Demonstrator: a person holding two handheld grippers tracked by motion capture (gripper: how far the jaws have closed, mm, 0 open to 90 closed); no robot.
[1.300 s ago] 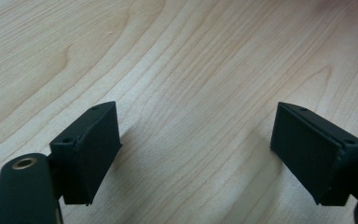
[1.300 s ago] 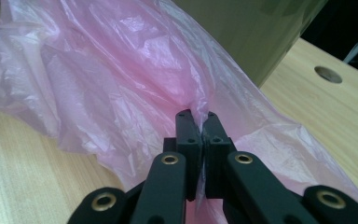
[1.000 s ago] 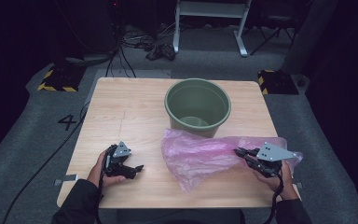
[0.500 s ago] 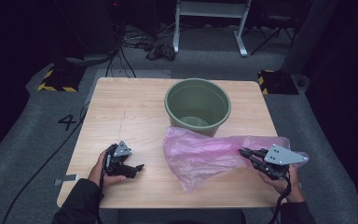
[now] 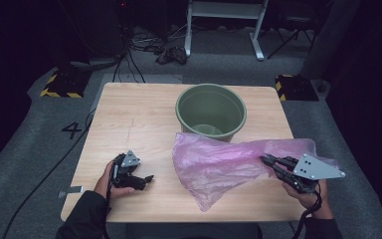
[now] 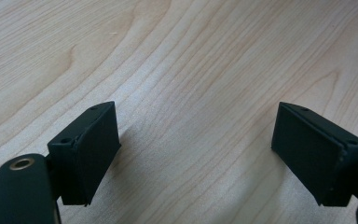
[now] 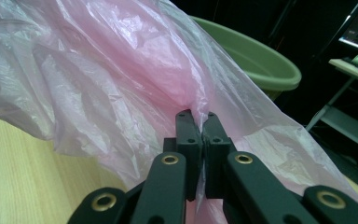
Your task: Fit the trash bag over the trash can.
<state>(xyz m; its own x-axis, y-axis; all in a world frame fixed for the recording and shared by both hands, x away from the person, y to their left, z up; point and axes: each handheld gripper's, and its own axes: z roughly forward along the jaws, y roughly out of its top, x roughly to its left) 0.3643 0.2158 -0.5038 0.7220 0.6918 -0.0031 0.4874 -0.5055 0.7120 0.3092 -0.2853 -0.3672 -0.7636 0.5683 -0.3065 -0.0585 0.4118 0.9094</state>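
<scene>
Pinching pink bag (image 5: 219, 167) at lower right: right gripper (image 5: 264, 159); left gripper (image 5: 149, 178) jaws spread over surface (image 5: 134, 114).

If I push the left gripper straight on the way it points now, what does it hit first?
Probably the pink plastic bag. The left gripper lies low on the wooden table, jaws open and empty, pointing toward the bag's near edge; depth is hard to judge.
</scene>
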